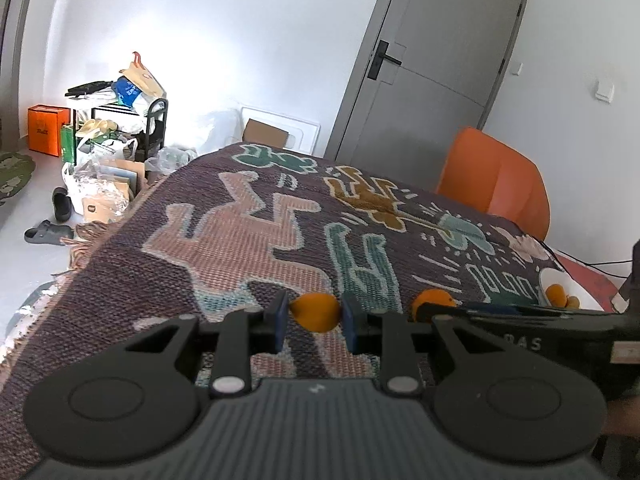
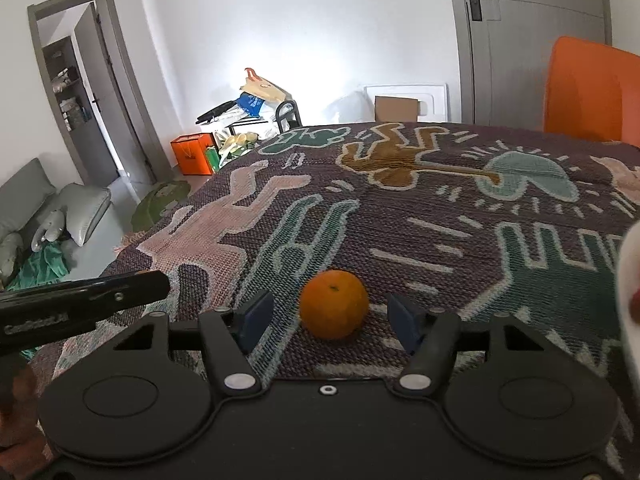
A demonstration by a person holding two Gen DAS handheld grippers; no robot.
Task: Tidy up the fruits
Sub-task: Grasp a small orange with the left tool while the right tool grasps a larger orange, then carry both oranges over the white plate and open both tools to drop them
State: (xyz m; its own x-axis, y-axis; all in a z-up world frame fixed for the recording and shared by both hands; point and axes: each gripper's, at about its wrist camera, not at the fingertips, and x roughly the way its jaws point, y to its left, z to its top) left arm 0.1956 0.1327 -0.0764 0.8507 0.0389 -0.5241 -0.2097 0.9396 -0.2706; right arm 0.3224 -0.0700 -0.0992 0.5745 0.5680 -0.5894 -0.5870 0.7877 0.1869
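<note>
At least two small fruits (image 1: 557,294) already lie in the white plate (image 1: 585,295) at the far right of the patterned cloth (image 1: 248,240), so some sorting looks done. Two oranges remain on the cloth.

The left gripper (image 1: 315,315) has its blue pads close on either side of one orange (image 1: 316,312); whether they press it I cannot tell (a thin gap seems to show at each side).

The right gripper (image 2: 332,316) is spread wide, its pads well apart from the second orange (image 2: 334,304), which sits on the cloth between them, untouched. In the left view this same fruit (image 1: 434,300) lies just right of the first.

Judging by this, both oranges have yet to reach the plate.
</note>
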